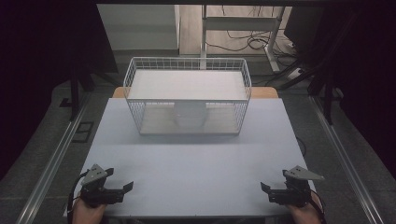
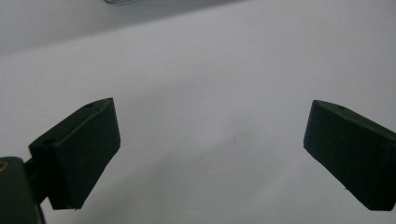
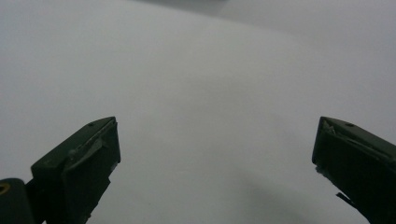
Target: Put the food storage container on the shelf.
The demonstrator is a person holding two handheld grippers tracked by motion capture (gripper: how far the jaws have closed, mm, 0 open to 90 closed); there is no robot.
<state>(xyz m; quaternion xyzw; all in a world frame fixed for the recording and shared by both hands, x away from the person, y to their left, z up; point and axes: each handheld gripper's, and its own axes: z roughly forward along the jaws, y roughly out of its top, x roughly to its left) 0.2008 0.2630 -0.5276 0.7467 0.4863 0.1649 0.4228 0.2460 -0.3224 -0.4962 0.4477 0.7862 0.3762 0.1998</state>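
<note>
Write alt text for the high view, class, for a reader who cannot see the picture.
A white wire basket stands at the far middle of a pale rectangular table, with a white cylindrical object inside it. At the near edge, a person's hands hold the black left gripper and black right gripper, both open and holding nothing.
</note>
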